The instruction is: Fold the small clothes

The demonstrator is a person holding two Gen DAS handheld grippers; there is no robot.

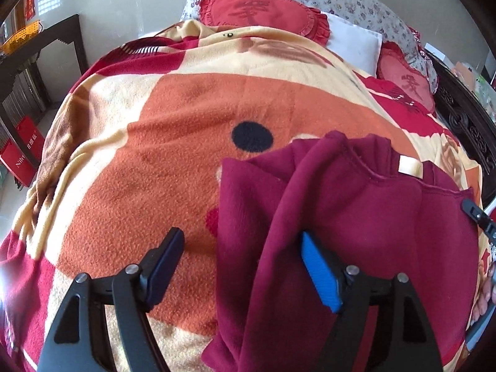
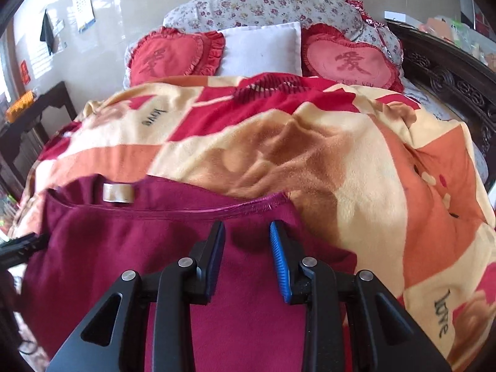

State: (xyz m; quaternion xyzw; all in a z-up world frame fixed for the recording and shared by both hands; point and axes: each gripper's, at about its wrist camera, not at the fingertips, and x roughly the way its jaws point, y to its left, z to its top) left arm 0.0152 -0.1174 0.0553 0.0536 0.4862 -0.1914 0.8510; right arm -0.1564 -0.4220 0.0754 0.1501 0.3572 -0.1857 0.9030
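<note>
We see a fuzzy orange, cream and red fleece blanket point(image 1: 173, 142) covering the bed. A soft maroon knit garment point(image 1: 356, 217) lies at four o'clock. Our left gripper point(image 1: 240, 266) gapes wide, our right gripper point(image 2: 248, 241) stands parted, both holding nothing.

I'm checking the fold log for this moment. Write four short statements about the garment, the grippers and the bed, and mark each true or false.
1. The maroon garment lies on the patterned blanket. True.
2. The left gripper is clamped shut on a sleeve. False: its jaws stand wide open, gripping nothing.
3. A pale label shows at the garment's neckline. True.
4. The right gripper hovers over the white pillow. False: it is over the garment, jaws open; the pillow is at the head of the bed.
</note>
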